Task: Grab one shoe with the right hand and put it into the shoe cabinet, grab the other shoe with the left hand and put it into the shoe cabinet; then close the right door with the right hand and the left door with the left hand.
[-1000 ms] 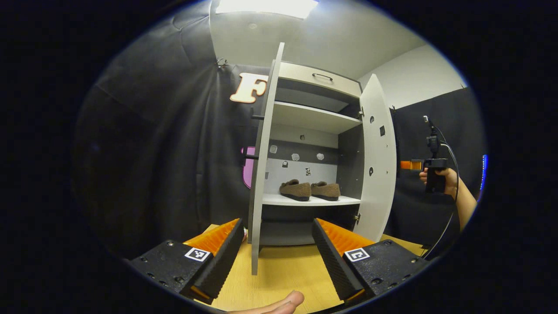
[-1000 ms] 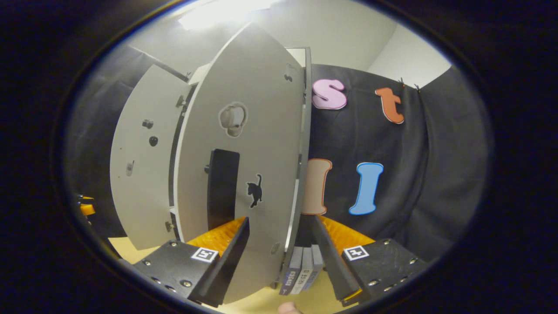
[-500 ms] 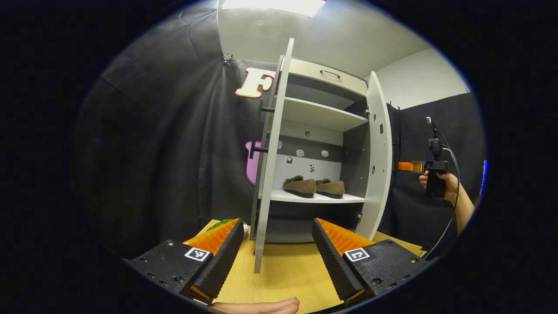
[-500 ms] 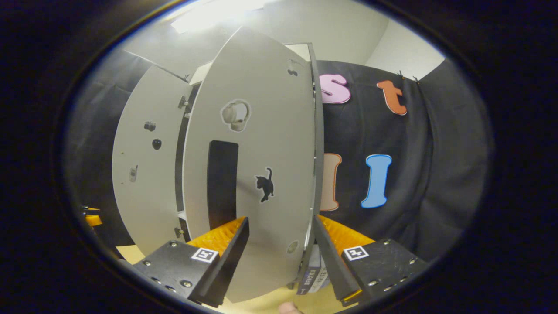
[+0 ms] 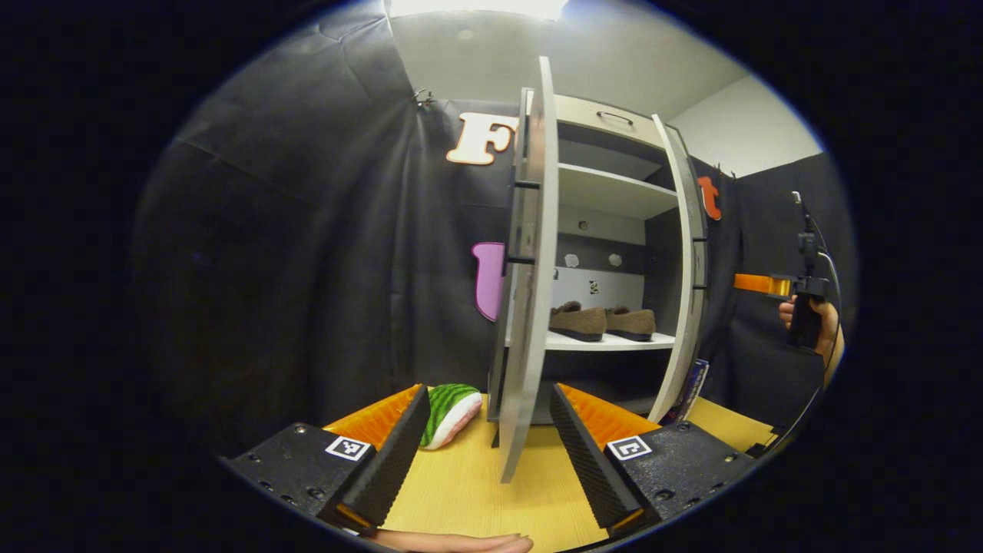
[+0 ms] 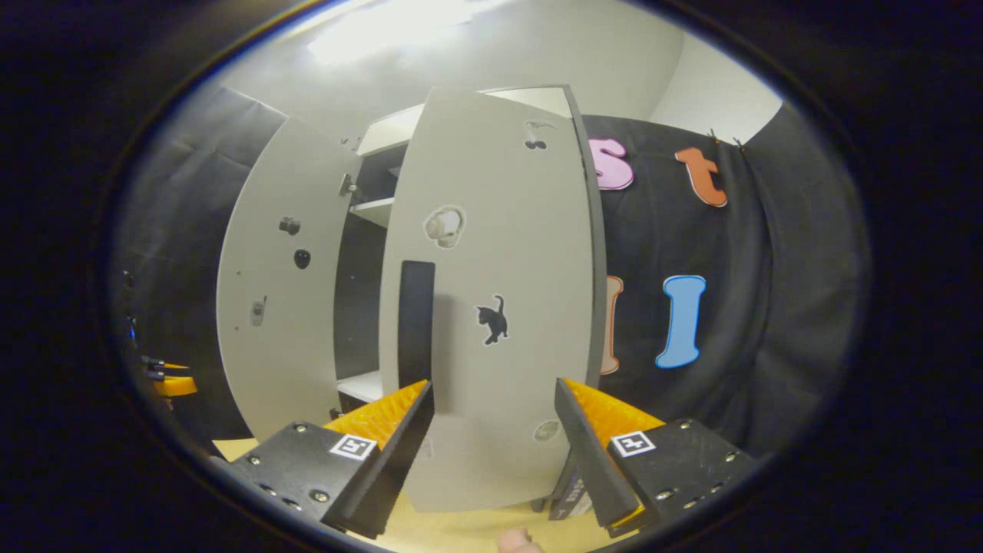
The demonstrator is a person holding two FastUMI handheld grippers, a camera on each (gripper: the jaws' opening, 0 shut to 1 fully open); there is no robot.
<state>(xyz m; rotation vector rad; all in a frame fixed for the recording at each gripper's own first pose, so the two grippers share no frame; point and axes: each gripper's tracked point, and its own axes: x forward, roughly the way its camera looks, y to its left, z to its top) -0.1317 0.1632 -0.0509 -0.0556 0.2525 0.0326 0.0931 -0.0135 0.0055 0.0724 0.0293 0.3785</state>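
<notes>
- Now, in the left gripper view, we see our left gripper (image 5: 488, 430) with its fingers spread wide and pinching nothing; the edge of the left door (image 5: 528, 307) stands between them, farther off.
- Both shoes (image 5: 603, 321) sit side by side on the lower shelf (image 5: 607, 342) of the shoe cabinet (image 5: 607, 153), at about 1 o'clock from our left fingers.
- At 3 o'clock in that view, a hand (image 5: 822, 322) holds the right gripper (image 5: 756, 283) just outside the right door (image 5: 691, 253), apart from it.
- A watermelon-patterned object (image 5: 449, 411) lies on the counter (image 5: 468, 491) at 11 o'clock, near the left door's foot.
- In the right gripper view, our right gripper (image 6: 495, 430) has its fingers spread, gripping nothing; the right door (image 6: 499, 307) fills the gap at 12 o'clock, with a dark handle (image 6: 416, 322) and a cat sticker (image 6: 491, 320) on its face.
- We cannot tell whether those fingers touch the door.
- At 10 o'clock, the left door (image 6: 269, 307) hangs open.
</notes>
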